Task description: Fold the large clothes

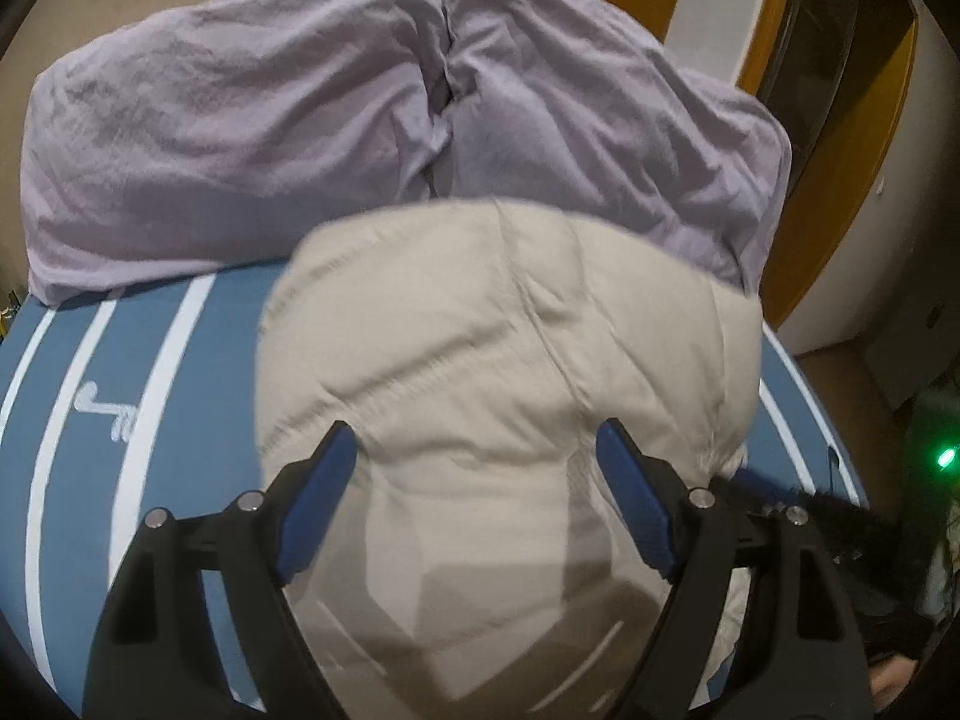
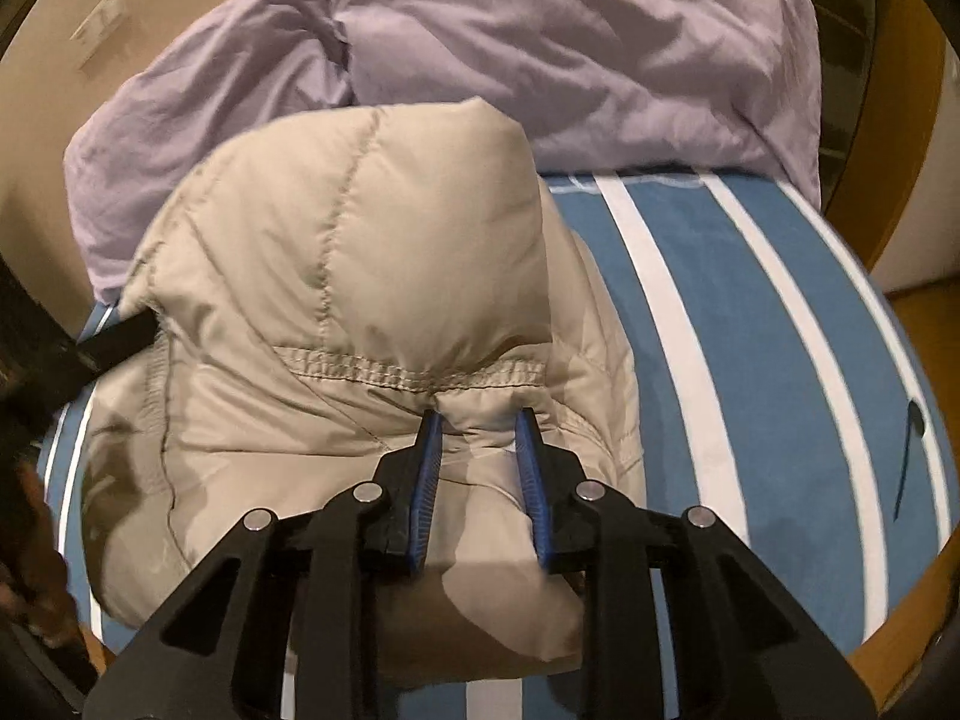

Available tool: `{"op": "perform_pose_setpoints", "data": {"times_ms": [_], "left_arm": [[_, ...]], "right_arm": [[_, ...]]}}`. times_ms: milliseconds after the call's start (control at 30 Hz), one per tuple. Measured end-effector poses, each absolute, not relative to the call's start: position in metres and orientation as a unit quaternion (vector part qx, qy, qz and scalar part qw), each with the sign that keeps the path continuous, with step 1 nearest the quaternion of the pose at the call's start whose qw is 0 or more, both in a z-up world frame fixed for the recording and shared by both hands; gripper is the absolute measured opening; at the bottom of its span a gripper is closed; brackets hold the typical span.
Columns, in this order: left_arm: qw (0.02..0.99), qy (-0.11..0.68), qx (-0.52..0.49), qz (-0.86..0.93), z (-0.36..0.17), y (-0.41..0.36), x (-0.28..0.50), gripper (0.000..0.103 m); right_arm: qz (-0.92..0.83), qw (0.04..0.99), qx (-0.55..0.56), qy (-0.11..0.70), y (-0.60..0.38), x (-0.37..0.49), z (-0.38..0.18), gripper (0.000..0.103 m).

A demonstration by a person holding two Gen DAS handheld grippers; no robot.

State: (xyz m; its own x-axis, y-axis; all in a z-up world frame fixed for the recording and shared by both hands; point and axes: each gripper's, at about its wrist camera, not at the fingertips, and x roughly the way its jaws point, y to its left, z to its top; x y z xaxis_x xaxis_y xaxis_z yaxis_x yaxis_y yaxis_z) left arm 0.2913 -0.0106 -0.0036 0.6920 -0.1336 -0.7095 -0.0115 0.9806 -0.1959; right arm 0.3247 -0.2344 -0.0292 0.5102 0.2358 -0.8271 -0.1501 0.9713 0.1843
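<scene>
A: Beige quilted jacket (image 2: 336, 276) lay bunched on the striped bedsheet (image 2: 750, 312) — lower edge cut off.
B: Right gripper (image 2: 477, 420) pinched its fold; left gripper (image 1: 474, 438) gaped wide above it.

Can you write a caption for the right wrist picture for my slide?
Right gripper pinches a fold of the beige puffer jacket on a blue-and-white striped bed, lilac pillows behind.
</scene>
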Motion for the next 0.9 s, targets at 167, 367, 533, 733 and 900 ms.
{"op": "perform_pose_setpoints", "data": {"times_ms": [167, 367, 533, 733, 900], "left_arm": [[0.920, 0.381, -0.089, -0.020, 0.003, 0.001, 0.301, 0.083], [0.919, 0.385, -0.088, -0.008, -0.004, 0.009, 0.314, 0.083], [0.915, 0.392, -0.090, 0.000, -0.021, 0.005, 0.319, 0.083], [0.914, 0.396, -0.083, 0.009, -0.036, 0.003, 0.324, 0.084], [0.917, 0.393, -0.070, 0.013, -0.040, -0.003, 0.326, 0.084]], "right_arm": [[0.106, 0.866, 0.052, 0.486, -0.236, 0.327, -0.035, 0.027], [0.102, 0.865, 0.063, 0.487, -0.239, 0.329, -0.038, 0.027], [0.100, 0.869, 0.055, 0.481, -0.238, 0.328, -0.032, 0.028], [0.086, 0.883, 0.042, 0.460, -0.244, 0.326, -0.015, 0.053], [0.096, 0.895, 0.063, 0.431, -0.249, 0.337, 0.008, 0.054]]}}
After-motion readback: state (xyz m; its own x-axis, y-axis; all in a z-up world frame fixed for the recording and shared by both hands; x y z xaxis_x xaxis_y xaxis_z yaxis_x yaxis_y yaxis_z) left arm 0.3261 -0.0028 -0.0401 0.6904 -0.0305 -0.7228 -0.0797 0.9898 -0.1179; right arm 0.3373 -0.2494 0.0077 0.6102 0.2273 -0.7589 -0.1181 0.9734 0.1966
